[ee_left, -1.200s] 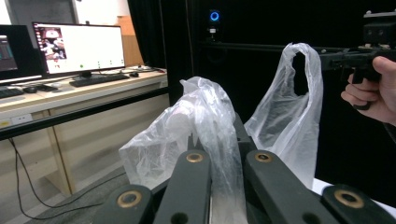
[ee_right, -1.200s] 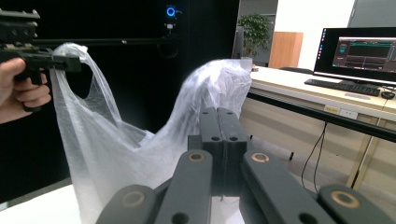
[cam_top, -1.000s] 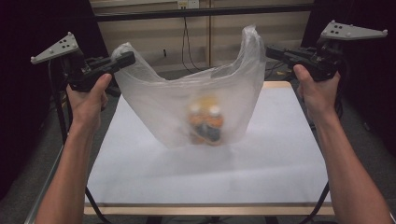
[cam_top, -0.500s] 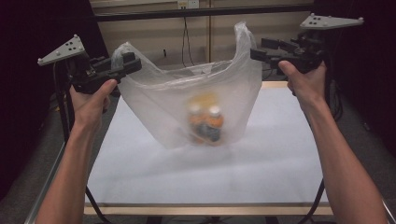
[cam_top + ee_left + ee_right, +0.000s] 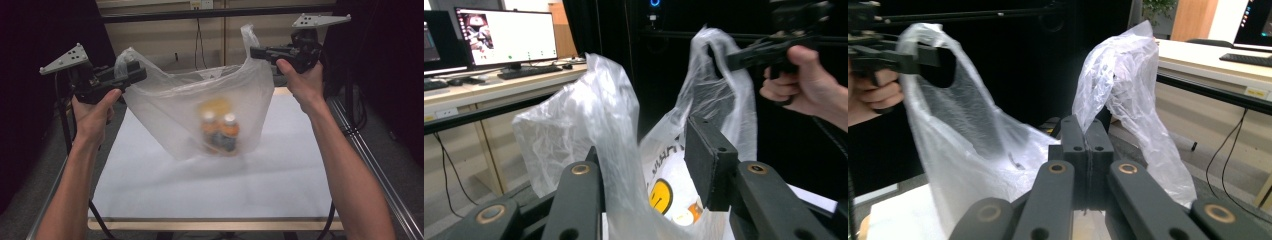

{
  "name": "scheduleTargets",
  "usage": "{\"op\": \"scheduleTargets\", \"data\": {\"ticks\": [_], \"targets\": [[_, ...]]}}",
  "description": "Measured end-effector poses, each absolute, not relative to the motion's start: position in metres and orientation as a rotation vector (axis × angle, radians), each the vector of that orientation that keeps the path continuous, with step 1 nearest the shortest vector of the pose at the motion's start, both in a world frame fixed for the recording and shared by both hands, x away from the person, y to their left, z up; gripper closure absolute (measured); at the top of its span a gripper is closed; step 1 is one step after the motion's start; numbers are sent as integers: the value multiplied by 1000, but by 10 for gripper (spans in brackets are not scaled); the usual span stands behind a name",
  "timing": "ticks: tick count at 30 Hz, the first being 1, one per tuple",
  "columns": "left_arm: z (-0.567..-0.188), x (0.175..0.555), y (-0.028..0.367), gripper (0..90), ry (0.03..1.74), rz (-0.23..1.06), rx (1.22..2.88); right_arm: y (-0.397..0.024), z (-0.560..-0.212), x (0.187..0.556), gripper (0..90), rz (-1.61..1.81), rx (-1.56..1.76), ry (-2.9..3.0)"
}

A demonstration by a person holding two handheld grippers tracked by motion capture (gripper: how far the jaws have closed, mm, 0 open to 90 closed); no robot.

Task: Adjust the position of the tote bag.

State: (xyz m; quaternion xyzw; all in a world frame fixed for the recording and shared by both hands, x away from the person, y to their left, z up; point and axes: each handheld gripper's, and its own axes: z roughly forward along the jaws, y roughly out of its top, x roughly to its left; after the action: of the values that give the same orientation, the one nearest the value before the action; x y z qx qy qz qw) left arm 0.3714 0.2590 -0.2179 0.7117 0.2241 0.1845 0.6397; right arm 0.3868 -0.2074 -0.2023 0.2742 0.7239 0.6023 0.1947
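A clear plastic bag (image 5: 170,110) hangs above the white table (image 5: 150,200) between my two grippers. Inside it stand two orange bottles (image 5: 220,132) with white caps, blurred through the film. My left gripper (image 5: 137,75) is at the bag's left handle; in the left gripper view its jaws (image 5: 649,145) have just been opening and stand apart, with the handle (image 5: 594,110) draped between them against one jaw. My right gripper (image 5: 255,51) is up at the right, and its jaws (image 5: 1087,122) have just closed flat on the right handle (image 5: 1118,75).
A black frame bar (image 5: 215,12) crosses behind the bag, and metal rails (image 5: 370,165) run along the table's sides. A desk with a monitor (image 5: 504,35) and keyboard stands beyond. Dark curtains close off both sides.
My right hand has carried its handle leftward toward the middle, narrowing the bag's mouth. The left hand has stayed about where it was.
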Motion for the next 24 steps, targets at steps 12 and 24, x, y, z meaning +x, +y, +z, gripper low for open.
{"op": "scheduleTargets", "data": {"ticks": [12,24], "targets": [[-240,360,262,784,496,388,1646,-223,-213,344,900,1700,721,2035],[-264,347,251,899,437,323,1695,-238,-241,322,900,1706,725,2050]]}}
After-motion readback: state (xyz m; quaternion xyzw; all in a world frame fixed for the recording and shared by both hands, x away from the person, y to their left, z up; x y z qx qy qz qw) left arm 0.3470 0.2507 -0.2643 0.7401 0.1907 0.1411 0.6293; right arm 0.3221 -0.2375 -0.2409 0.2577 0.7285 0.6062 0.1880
